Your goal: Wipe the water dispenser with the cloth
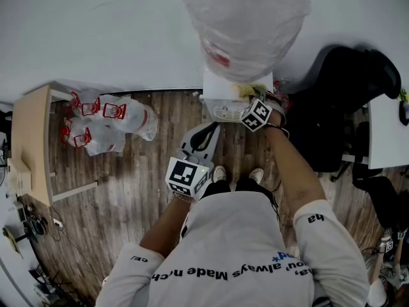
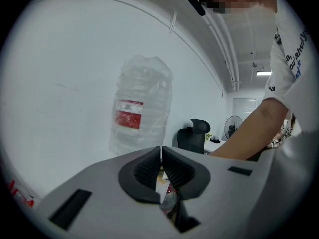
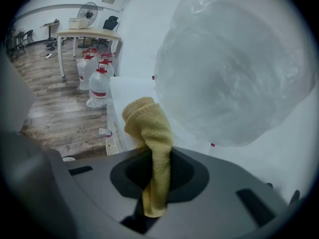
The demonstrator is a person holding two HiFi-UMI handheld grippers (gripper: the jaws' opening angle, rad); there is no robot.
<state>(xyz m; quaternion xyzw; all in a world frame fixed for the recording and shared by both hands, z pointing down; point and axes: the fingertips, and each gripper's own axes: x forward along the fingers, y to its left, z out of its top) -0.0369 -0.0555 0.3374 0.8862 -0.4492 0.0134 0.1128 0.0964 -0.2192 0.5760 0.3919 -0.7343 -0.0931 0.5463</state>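
The white water dispenser point(image 1: 231, 97) stands against the wall with a large clear bottle point(image 1: 244, 24) on top. My right gripper point(image 1: 255, 106) is at the dispenser's top front edge, shut on a yellow cloth point(image 1: 251, 91). In the right gripper view the cloth point(image 3: 151, 128) sticks up between the jaws, close to the bottle point(image 3: 234, 68) and the dispenser top point(image 3: 130, 97). My left gripper point(image 1: 213, 130) hangs lower, just left of the dispenser's front. Its jaws are shut with nothing between them point(image 2: 161, 159), and it faces the bottle point(image 2: 142, 112).
Several spare water bottles point(image 1: 105, 120) with red caps lie on the wooden floor at the left, beside a wooden table point(image 1: 30, 147). A black office chair point(image 1: 348, 94) and a white desk point(image 1: 386, 136) stand to the right of the dispenser. The person's feet are right in front of it.
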